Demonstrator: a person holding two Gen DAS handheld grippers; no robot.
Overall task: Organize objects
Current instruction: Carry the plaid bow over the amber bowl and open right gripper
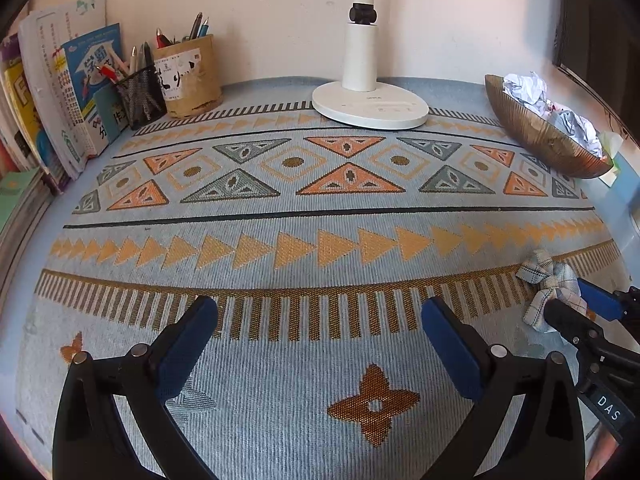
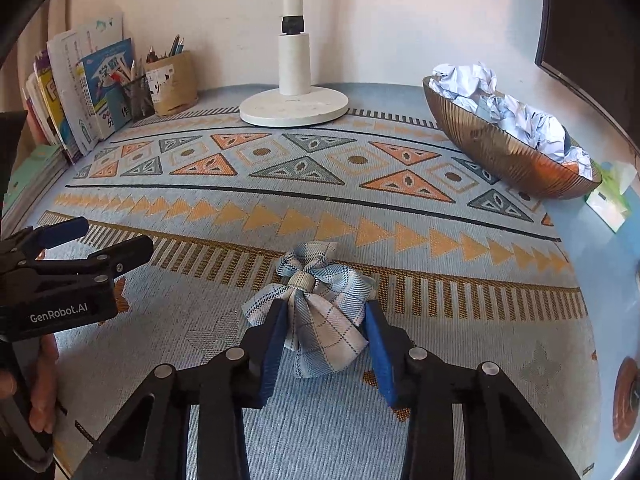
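Note:
A blue-and-white plaid fabric bow (image 2: 324,332) lies on the patterned blue tablecloth (image 2: 320,208) near the front. My right gripper (image 2: 325,314) has its blue pads on both sides of the bow's lower lobe and presses on it. From the left wrist view the same bow (image 1: 544,276) shows at the right edge with the right gripper (image 1: 570,298) on it. My left gripper (image 1: 320,320) hangs open over bare cloth with nothing between its fingers. It also appears at the left of the right wrist view, left gripper (image 2: 114,236), held by a person's hand (image 2: 40,400).
A bronze bowl (image 2: 500,152) full of crumpled paper sits at the back right, with a green tissue pack (image 2: 612,196) beside it. A white lamp base (image 2: 294,110) stands at the back centre. Two pen holders (image 2: 172,84) and leaning books (image 2: 80,92) fill the back left.

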